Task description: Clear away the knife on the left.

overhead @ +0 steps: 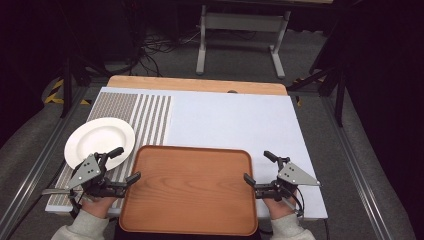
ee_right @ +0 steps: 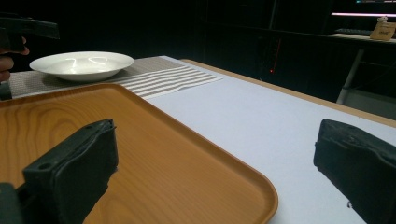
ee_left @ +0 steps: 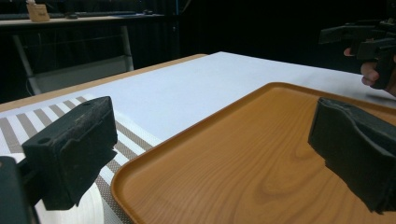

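Two claws hover at the near corners of a wooden tray [overhead: 190, 187] that lies on the counter [overhead: 235, 120], at its near edge and about midway between left and right. From the high view, the left claw [overhead: 128, 164] sits at the tray's near left corner with one jaw over the tray rim and the other toward a white plate [overhead: 100, 142]; the right claw [overhead: 259, 167] sits at the tray's right edge. That same view alone takes in the whole white mat, the striped placemat [overhead: 150, 120] under the plate at far left, the wooden back strip of the counter, and a table frame on the floor behind. In the left gripper view, the tray's rounded corner and wood grain are seen close up between the jaws, with the other claw held by a hand at far right. Seen from the right gripper view, the plate [ee_right: 81, 65] is a shallow bowl-like dish beyond the tray [ee_right: 140, 154], resting on the striped placemat. Both claws stand wide apart, holding nothing and touching nothing that can be made out. No readable writing appears; a small tan tag far off on a background desk is too blurred to read.
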Available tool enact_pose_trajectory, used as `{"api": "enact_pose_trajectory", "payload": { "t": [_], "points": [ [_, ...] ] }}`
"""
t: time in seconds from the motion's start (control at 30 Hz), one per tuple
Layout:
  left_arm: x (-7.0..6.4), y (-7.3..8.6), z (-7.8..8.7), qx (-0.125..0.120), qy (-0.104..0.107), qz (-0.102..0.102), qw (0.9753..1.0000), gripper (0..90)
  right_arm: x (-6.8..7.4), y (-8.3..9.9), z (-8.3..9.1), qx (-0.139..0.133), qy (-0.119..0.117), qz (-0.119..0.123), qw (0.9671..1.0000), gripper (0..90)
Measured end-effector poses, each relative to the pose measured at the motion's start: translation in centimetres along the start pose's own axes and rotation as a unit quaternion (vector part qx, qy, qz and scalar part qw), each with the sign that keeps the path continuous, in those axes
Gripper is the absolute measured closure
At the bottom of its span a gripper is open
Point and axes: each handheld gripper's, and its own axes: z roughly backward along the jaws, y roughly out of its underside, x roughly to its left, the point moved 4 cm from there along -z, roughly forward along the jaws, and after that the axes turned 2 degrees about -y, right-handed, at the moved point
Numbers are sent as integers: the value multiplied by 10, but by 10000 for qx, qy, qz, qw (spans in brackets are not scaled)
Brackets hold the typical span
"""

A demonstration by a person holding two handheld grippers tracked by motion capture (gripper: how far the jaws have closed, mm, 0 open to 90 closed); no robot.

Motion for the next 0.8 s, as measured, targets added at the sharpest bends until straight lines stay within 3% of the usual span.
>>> {"api": "enact_pose_trajectory", "payload": {
  "t": [0.17,0.53,0.8],
  "points": [
    [1,1,-1,73,53,41,10000,36,1,0,-1,9,-25,-1,10000,5],
    [2,2,-4,121,209,399,9989,42,1,-1,0,-18,-11,19,10000,5],
    [2,0,-2,235,257,339,9988,44,1,-2,1,-36,-46,22,10000,5]
  ]
}}
